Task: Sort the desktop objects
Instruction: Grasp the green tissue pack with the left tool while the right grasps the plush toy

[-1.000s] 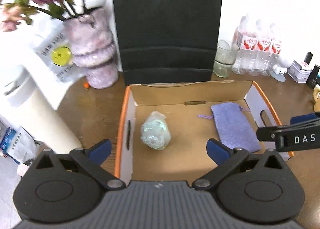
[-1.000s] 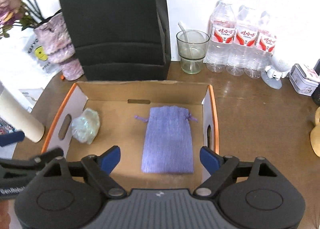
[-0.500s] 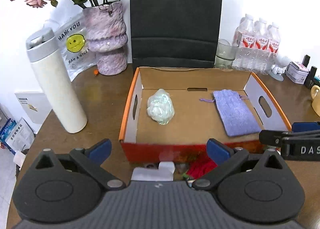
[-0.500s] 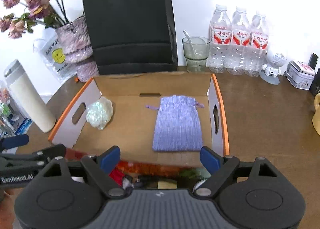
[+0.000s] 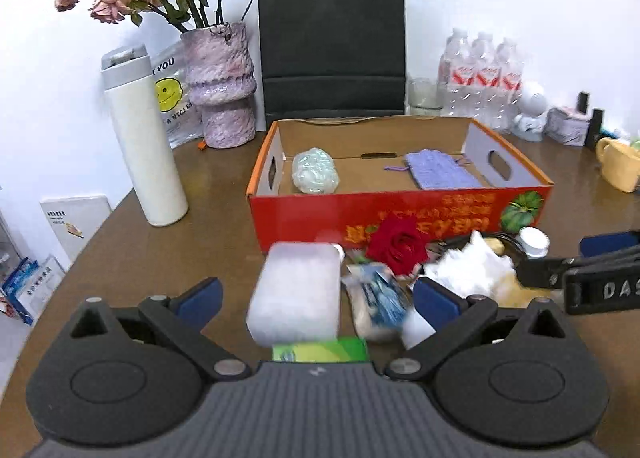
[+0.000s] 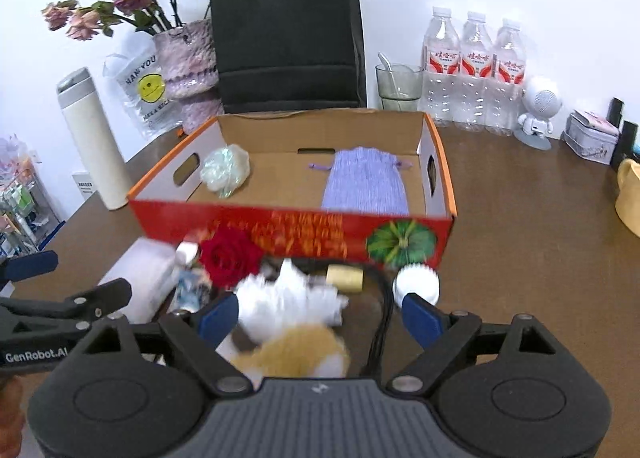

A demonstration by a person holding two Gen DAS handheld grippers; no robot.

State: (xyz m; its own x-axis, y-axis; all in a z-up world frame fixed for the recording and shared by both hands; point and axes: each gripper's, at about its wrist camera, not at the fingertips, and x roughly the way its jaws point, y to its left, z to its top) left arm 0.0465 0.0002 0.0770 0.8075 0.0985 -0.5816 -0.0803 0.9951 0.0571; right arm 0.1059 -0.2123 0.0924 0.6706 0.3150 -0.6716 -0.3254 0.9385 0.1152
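The step in hand was judged to be the reach for the next items to sort: two things, a crumpled pale green bundle (image 5: 316, 176) and a lilac drawstring pouch (image 6: 366, 185), were already lying well apart on the floor of the open cardboard box (image 5: 400, 217), while a heap of loose objects was left on the table (image 6: 520, 242) just in front of the box's red wall. The left gripper (image 5: 316, 300) was held low over the left end of that heap, angled downward, with its jaws spread wide and nothing pinched; a white foam-like block (image 5: 296, 294) was framed between them, with a blurred blue-and-white packet (image 5: 378, 298) beside it and a green packet (image 5: 320, 350) just under the block's near edge. The right gripper (image 6: 320, 316) was likewise pitched downward with jaws spread and empty, over a white-and-tan plush toy (image 6: 292, 322); a red rose (image 6: 230, 260), a small gold cylinder (image 6: 345, 278), a white round brush head (image 6: 416, 284) and a black cord (image 6: 380, 322) were seen close around it. For the next move, it was judged that each gripper would have to be lowered until one object sat squarely between its pads, then closed on that object alone, care being needed because the items were crowded and touching, so a neighbour or the cord could be caught or dragged along. A lift over the box's front wall would then be called for
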